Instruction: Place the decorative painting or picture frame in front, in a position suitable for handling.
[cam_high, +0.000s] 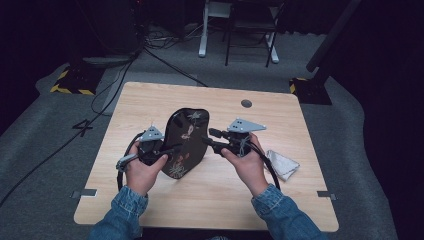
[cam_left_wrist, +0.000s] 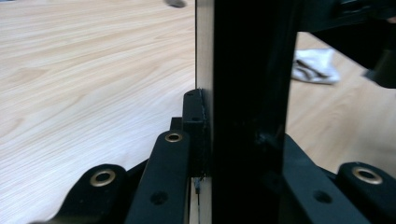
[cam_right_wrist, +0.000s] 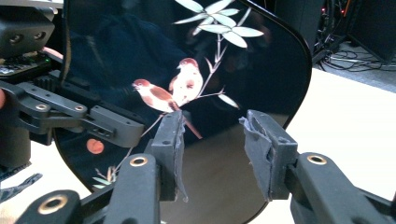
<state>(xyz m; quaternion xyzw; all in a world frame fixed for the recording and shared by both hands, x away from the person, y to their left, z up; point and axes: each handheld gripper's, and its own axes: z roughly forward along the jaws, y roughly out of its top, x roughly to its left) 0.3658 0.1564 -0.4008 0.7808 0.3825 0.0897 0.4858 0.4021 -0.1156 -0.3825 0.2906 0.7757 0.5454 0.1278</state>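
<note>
A black lacquered tray (cam_high: 187, 140) painted with birds and leaves stands nearly upright over the middle of the table. My left gripper (cam_high: 172, 149) is shut on its left edge; in the left gripper view the dark edge of the tray (cam_left_wrist: 247, 70) runs up between the jaws, with the pads (cam_left_wrist: 194, 121) pressed on it. In front of the painted face of the tray (cam_right_wrist: 224, 60), my right gripper (cam_right_wrist: 212, 140) is open with nothing between its pads. In the high view the right gripper (cam_high: 209, 137) points at the tray's right side. The left gripper (cam_right_wrist: 112, 126) clamps the tray's rim in the right gripper view.
A crumpled grey-white cloth (cam_high: 282, 164) lies on the wooden table (cam_high: 150, 100) to the right of my right hand, and the cloth (cam_left_wrist: 314, 66) also appears past the tray. A round grommet (cam_high: 246, 103) sits near the far edge. Cables and a chair stand beyond.
</note>
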